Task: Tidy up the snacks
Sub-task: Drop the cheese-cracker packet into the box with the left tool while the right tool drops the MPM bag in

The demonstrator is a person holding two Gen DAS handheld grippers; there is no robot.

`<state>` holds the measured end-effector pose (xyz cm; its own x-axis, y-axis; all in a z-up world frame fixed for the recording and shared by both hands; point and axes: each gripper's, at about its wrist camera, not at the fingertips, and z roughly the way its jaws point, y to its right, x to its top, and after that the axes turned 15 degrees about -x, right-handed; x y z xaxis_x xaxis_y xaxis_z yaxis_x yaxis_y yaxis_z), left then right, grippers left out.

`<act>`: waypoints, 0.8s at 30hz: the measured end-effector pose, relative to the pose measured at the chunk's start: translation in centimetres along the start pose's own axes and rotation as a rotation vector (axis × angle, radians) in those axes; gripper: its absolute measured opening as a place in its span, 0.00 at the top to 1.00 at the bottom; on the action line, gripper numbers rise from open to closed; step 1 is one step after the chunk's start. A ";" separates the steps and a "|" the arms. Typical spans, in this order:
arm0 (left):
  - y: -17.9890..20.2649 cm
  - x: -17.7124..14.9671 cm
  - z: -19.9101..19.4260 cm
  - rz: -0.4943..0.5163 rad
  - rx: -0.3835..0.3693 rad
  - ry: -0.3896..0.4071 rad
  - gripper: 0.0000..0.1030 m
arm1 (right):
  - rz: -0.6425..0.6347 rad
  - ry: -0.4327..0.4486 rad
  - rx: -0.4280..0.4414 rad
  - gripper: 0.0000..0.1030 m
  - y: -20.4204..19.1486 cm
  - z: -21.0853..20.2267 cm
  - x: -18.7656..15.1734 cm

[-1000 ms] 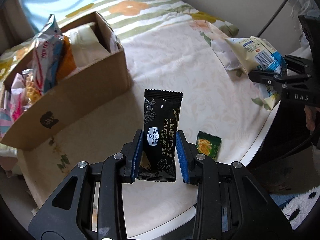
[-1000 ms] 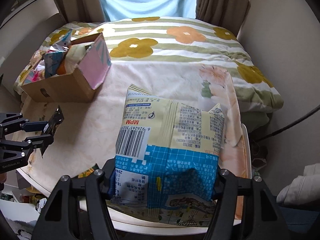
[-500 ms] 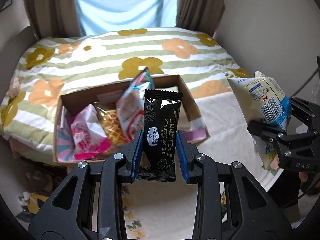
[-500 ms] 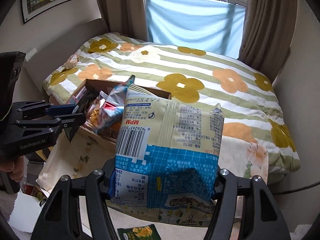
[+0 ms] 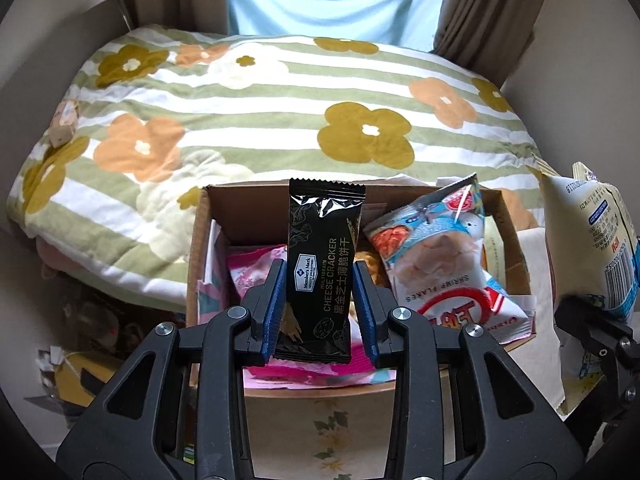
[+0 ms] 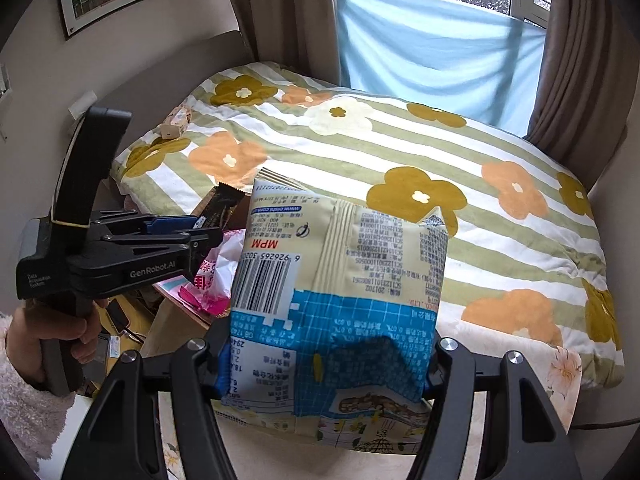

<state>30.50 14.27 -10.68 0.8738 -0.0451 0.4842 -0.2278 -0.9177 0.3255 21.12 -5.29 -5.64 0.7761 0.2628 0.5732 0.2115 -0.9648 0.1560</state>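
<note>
Blue pads of the left gripper [image 5: 319, 312] squeeze a black cracker pack [image 5: 322, 268], held upright over the open cardboard box [image 5: 198, 256]. Inside the box lie a shrimp flakes bag [image 5: 436, 264] and a pink packet [image 5: 256, 264]. Beside it, the right gripper [image 6: 326, 364] pinches a big yellow and blue snack bag [image 6: 340, 280] above the flowery blanket [image 6: 400, 148].

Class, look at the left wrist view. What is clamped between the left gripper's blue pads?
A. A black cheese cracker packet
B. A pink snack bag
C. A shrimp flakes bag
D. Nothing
A: the left gripper is shut on the black cheese cracker packet, held upright above the cardboard box.
</note>
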 end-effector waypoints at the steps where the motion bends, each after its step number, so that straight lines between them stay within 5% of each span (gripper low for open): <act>1: -0.1 0.1 0.2 0.014 0.016 -0.002 0.67 | -0.001 0.000 0.005 0.40 -0.3 0.3 0.3; 2: -0.2 0.1 0.4 0.026 0.028 -0.008 0.60 | 0.000 -0.002 0.009 0.40 -0.6 0.6 0.7; 4: -0.6 0.0 0.4 0.039 0.062 0.005 0.00 | 0.007 -0.007 0.016 0.40 -0.9 1.1 1.2; 18: -1.9 -3.5 -1.6 0.053 0.059 -0.007 0.00 | 0.018 -0.076 0.078 0.39 -3.1 4.6 4.8; 20: -2.0 -4.2 -1.7 0.045 0.057 -0.013 0.00 | 0.018 -0.076 0.098 0.34 -3.7 5.1 5.2; 22: -1.9 -4.8 -1.7 0.037 0.048 -0.021 0.00 | 0.031 -0.075 0.114 0.09 -4.0 5.6 5.4; 24: -1.7 -5.3 -1.9 0.031 0.042 -0.025 0.00 | 0.052 -0.065 0.117 0.04 -3.9 5.7 5.4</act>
<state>25.45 16.83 -12.29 0.8771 -0.0832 0.4730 -0.2374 -0.9312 0.2765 27.86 -0.09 -7.75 0.8240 0.2158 0.5239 0.2348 -0.9716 0.0309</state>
